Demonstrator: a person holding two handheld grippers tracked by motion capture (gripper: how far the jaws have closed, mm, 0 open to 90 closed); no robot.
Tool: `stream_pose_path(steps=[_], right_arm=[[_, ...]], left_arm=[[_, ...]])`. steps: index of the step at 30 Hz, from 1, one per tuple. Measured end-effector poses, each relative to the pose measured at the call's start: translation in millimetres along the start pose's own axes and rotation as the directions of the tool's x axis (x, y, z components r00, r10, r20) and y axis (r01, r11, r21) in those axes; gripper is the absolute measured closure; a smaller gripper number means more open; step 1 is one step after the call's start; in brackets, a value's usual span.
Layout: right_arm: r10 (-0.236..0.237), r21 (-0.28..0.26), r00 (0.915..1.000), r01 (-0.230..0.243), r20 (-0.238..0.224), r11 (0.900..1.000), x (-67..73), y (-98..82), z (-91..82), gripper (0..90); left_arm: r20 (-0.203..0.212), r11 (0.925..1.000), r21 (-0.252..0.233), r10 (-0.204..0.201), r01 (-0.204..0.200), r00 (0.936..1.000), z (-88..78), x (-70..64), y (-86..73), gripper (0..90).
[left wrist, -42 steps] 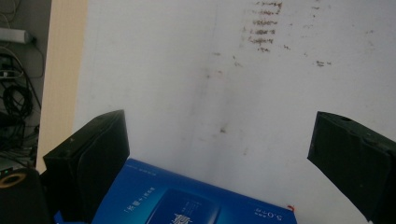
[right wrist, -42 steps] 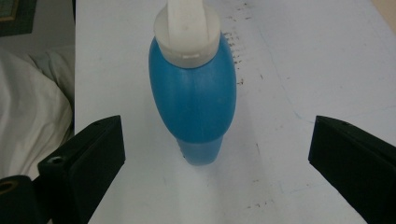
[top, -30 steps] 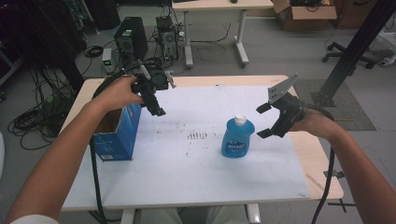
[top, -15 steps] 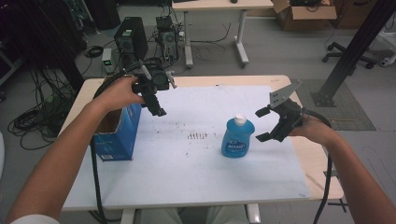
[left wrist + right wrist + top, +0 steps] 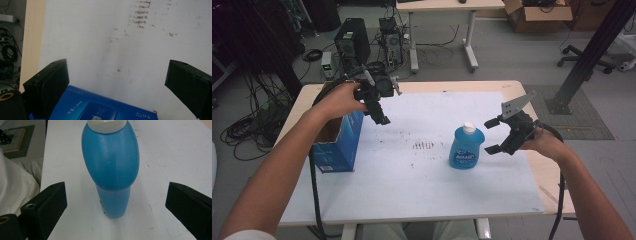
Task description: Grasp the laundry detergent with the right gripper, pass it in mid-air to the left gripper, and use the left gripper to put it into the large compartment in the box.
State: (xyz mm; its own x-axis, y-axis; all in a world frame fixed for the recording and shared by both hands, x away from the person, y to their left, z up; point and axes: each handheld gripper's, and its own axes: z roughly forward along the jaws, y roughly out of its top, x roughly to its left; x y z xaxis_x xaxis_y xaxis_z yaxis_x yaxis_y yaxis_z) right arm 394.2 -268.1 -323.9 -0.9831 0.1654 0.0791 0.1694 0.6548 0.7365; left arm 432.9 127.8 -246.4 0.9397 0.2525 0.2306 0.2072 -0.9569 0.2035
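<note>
A blue soap bottle point(image 5: 466, 148) with a white cap stands upright on the white table mat point(image 5: 412, 170). My right gripper point(image 5: 492, 136) is open just right of it, jaws facing the bottle and apart from it. In the right gripper view the bottle point(image 5: 110, 157) stands centred ahead of the open right gripper point(image 5: 115, 187). My left gripper point(image 5: 381, 114) hangs open and tilted down above the mat, beside the top of an open blue carton point(image 5: 337, 145). In the left gripper view the carton's printed side point(image 5: 105, 110) lies below the wide-open left gripper point(image 5: 116, 67).
Brown smudges point(image 5: 424, 145) mark the mat's middle. The wooden table edge point(image 5: 552, 175) shows at the right. Behind the table are a computer tower point(image 5: 351, 39), cables and another table point(image 5: 442, 10). A black post point(image 5: 587, 55) rises at the right.
My right gripper has moved left and slightly down, closer to the bottle, still open. The left gripper and carton stay in place.
</note>
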Motion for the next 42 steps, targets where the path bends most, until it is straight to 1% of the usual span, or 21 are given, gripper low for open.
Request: stream_pose_path(steps=[3, 6, 9, 11, 14, 22, 25, 28, 32, 33, 42], right_arm=[[0.0, -0.007, 1.0, 0.0, 0.0, 1.0, -0.5, -1.5, 0.9, 3.2], [0.013, -0.033, 0.9999, -0.013, -0.003, 0.999, -1.7, -6.3, 2.2, 3.2], [0.016, -0.036, 0.9999, -0.016, -0.003, 0.999, -2.0, -9.7, 3.7, 3.0], [0.018, -0.029, 0.9998, -0.017, 0.009, 0.999, -1.8, -10.8, 5.0, 2.7], [0.02, -0.041, 0.9998, -0.02, 0.002, 0.999, -1.7, -12.8, 6.9, 3.0], [0.035, -0.055, 0.9994, -0.035, 0.001, 0.998, -2.2, -20.8, 9.0, 2.9], [0.042, -0.063, 0.9991, -0.042, 0.002, 0.997, -2.0, -24.1, 9.4, 3.0], [0.048, -0.069, 0.9989, -0.048, 0.0, 0.997, -2.2, -28.0, 10.5, 3.0], [0.057, -0.076, 0.9984, -0.057, -0.002, 0.996, -2.1, -31.9, 11.8, 3.0], [0.059, -0.082, 0.9983, -0.059, -0.003, 0.995, -1.7, -33.9, 12.4, 3.0], [0.067, -0.108, 0.9977, -0.068, -0.009, 0.992, -1.8, -38.5, 16.3, 3.1]], left_arm=[[0.0, 1.0, 0.003, 0.005, -0.005, 1.0, -0.2, 0.0, 0.4, 5.6], [0.0, 1.0, 0.001, 0.0, 0.0, 1.0, 0.1, -0.2, 0.3, 5.6], [-0.001, 1.0, 0.003, -0.003, 0.003, 1.0, 0.0, 0.1, -0.1, 5.6], [-0.001, 1.0, 0.004, -0.005, 0.005, 1.0, 0.1, 0.0, -0.3, 5.6], [-0.003, 1.0, 0.004, -0.005, 0.005, 1.0, -0.1, -0.2, -0.2, 5.6], [-0.004, 1.0, 0.005, -0.006, 0.006, 1.0, 0.5, 0.5, -0.1, 5.6], [-0.002, 0.9999, 0.017, 0.0, 0.0, 1.0, 1.4, 0.6, 1.0, 5.6], [-0.003, 0.9999, 0.011, -0.008, 0.008, 1.0, 2.4, 0.2, 1.3, 5.6], [-0.002, 0.9999, 0.015, -0.001, 0.001, 1.0, 2.1, 0.7, 2.0, 5.6], [-0.002, 0.9999, 0.011, -0.006, 0.006, 1.0, 2.4, 0.3, 2.1, 5.6], [-0.003, 0.9999, 0.015, -0.003, 0.003, 1.0, 2.9, -0.5, 3.0, 5.6]])
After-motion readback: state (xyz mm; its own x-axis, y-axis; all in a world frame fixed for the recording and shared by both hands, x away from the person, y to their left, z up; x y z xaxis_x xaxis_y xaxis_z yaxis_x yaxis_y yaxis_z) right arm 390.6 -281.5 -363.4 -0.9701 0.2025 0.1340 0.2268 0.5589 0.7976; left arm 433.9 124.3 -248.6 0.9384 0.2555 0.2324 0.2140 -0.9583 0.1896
